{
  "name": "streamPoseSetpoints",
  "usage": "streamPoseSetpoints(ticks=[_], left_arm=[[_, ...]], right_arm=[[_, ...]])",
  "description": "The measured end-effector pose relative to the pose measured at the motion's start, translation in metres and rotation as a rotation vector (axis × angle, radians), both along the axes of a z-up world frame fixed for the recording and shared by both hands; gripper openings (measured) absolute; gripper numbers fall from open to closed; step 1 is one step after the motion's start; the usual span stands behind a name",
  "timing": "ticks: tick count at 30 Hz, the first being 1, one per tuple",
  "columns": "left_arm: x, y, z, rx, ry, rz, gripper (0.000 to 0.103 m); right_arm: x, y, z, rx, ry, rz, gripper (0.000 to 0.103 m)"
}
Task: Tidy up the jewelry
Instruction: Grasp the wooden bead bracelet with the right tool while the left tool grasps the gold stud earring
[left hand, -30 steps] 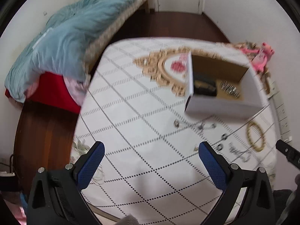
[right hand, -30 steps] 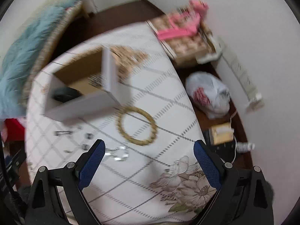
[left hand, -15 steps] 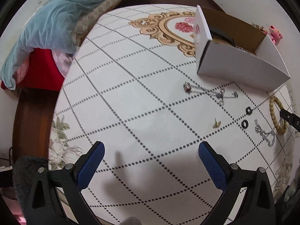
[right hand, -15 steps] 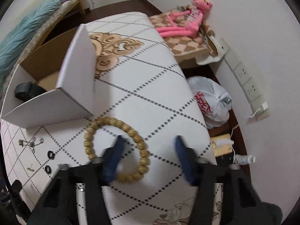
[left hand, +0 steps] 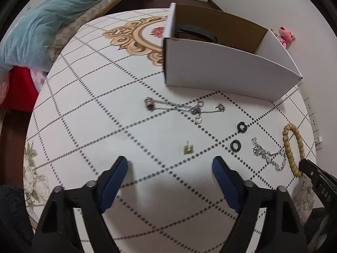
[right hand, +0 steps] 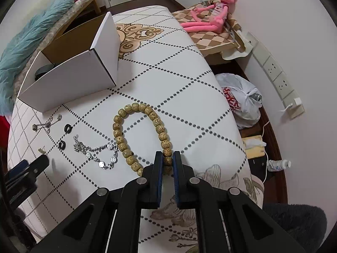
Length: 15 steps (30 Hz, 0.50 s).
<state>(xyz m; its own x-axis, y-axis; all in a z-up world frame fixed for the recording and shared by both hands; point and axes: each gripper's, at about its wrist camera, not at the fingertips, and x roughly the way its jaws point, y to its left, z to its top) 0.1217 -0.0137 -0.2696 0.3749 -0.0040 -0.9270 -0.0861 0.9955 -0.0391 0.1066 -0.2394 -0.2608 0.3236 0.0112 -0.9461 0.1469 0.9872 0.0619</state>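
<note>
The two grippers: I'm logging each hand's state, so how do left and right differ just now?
The left gripper is wide open and holds nothing; the right gripper is shut on the bead bracelet. The left points at the small gold earring; the right is at the bracelet's near end. Both have blue pads and are low over the patterned table.

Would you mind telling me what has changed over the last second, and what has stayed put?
The right gripper came down onto the bead bracelet and went from wide open to shut on its near beads. The left gripper moved in lower over the table and stays open, holding nothing. The white box, silver chain, two black rings and the small gold earring lie as before.
</note>
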Motion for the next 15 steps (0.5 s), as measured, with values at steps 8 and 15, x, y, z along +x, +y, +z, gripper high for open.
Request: streamPoseSetpoints(ticks=[8, 15], left_arm=[[0.005, -0.013, 0.004, 0.032, -0.072, -0.045, 0.015], [-0.001, -0.01, 0.007, -0.006, -0.074, -0.049, 0.006]], right_arm=[[0.003, -0.003, 0.002, -0.007, 0.009, -0.003, 0.01], [0.005, -0.005, 0.003, 0.021, 0.014, -0.015, 0.009]])
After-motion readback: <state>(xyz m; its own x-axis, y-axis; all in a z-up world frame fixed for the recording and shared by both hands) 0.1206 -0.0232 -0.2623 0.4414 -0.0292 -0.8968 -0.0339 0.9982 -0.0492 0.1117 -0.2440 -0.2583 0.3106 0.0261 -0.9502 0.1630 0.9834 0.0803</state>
